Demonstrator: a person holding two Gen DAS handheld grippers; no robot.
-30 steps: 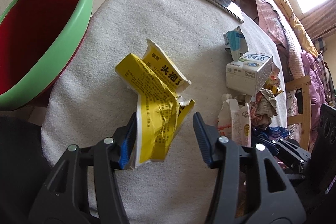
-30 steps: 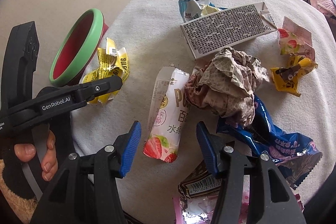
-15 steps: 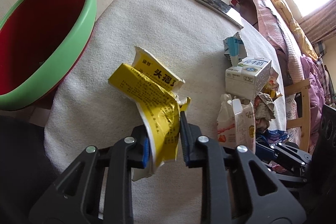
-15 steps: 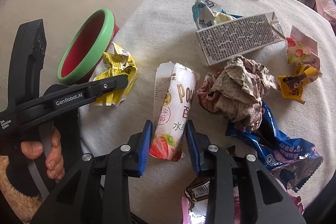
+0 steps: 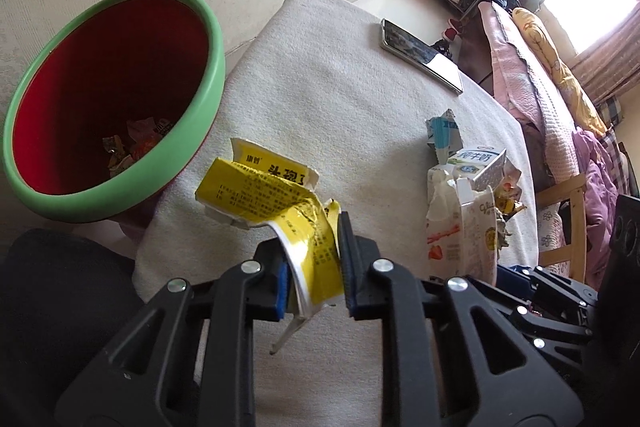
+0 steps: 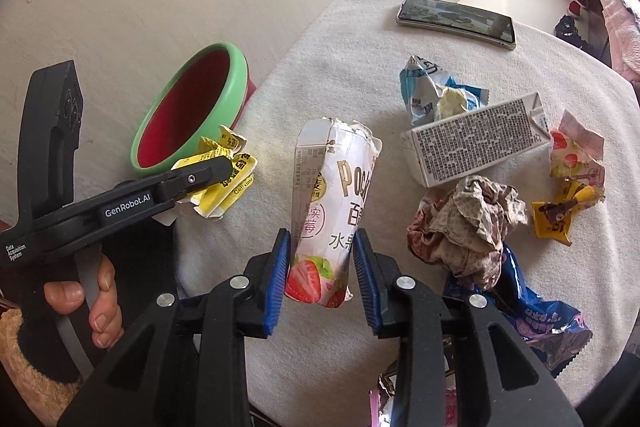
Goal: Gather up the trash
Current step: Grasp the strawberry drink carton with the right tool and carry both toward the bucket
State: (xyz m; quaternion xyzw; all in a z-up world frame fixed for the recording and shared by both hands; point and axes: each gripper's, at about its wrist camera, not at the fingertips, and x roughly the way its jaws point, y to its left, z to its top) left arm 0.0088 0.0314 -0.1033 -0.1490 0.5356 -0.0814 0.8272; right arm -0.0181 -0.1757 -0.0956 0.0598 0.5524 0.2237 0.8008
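Cream-towelled counter (image 6: 360, 75) fills both wrist views, littered with wrappers. Left gripper (image 5: 316, 267) has its fingers clenched on the near end of a crumpled yellow medicine box (image 5: 276, 203), just beside the green-rimmed red bin (image 5: 112, 99) at far left. Right gripper (image 6: 322, 275) has its fingers clamped on the strawberry end of a torn white Pocky box (image 6: 332, 195). Both look like light, flimsy, crushable cardboard; pinching a flattened end seems best.
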